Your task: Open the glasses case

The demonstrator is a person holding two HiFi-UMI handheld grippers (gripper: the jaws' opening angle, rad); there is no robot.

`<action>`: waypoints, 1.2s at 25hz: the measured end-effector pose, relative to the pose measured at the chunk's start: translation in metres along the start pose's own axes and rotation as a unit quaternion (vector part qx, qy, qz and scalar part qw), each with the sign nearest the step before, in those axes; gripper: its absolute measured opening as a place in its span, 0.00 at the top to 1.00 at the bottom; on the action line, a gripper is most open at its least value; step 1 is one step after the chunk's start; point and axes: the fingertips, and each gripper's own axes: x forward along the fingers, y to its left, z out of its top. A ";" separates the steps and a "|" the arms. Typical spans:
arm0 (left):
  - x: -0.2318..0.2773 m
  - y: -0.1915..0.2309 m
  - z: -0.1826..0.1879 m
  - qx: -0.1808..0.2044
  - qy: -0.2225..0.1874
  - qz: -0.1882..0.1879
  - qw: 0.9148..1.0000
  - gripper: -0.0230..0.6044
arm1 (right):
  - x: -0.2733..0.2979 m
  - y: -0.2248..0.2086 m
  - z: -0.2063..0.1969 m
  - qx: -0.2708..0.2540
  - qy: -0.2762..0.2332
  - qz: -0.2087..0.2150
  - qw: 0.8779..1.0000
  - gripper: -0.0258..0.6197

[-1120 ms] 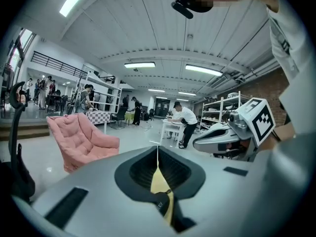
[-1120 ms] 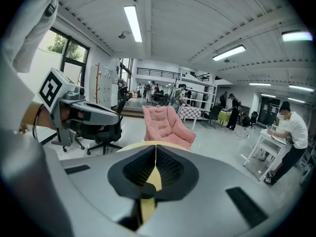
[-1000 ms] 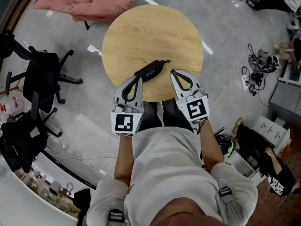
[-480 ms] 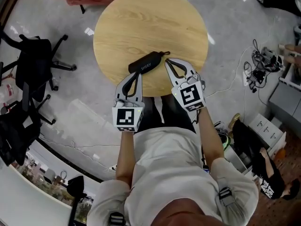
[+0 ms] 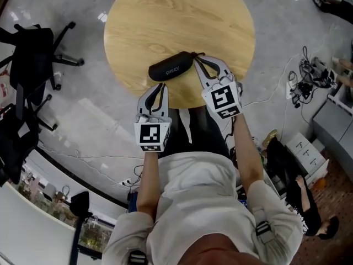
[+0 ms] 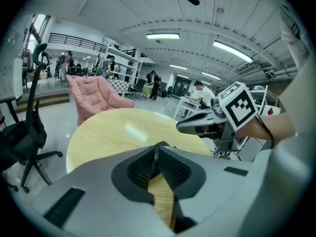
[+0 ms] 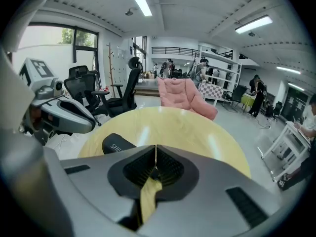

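Where the case lies: black oblong glasses case rests on the round pale-wood worktop, near its front edge.
Long axis: slanting across, left end nearer the person.
Nearer: right hand-held gripper, tips just beside the case's right end; left hand-held gripper just short of its left end.
Jaws: both pairs pressed together, holding nothing.
Contents: case closed, inside unseen.

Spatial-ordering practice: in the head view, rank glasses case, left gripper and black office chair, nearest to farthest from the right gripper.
1. glasses case, beside the right gripper tips.
2. left gripper, at table edge.
3. black office chair, far left.
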 end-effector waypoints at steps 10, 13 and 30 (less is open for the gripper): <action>0.015 0.009 -0.041 -0.026 0.039 0.026 0.999 0.66 | 0.031 -0.017 -0.033 0.031 0.028 -0.001 0.999 0.93; 0.022 0.020 -0.043 -0.036 0.038 0.042 0.998 0.57 | 0.037 -0.022 -0.043 0.054 0.033 -0.004 0.998 0.93; 0.049 0.016 -0.029 0.005 0.030 0.049 0.998 0.58 | 0.028 -0.042 -0.070 0.107 0.033 -0.021 0.993 0.87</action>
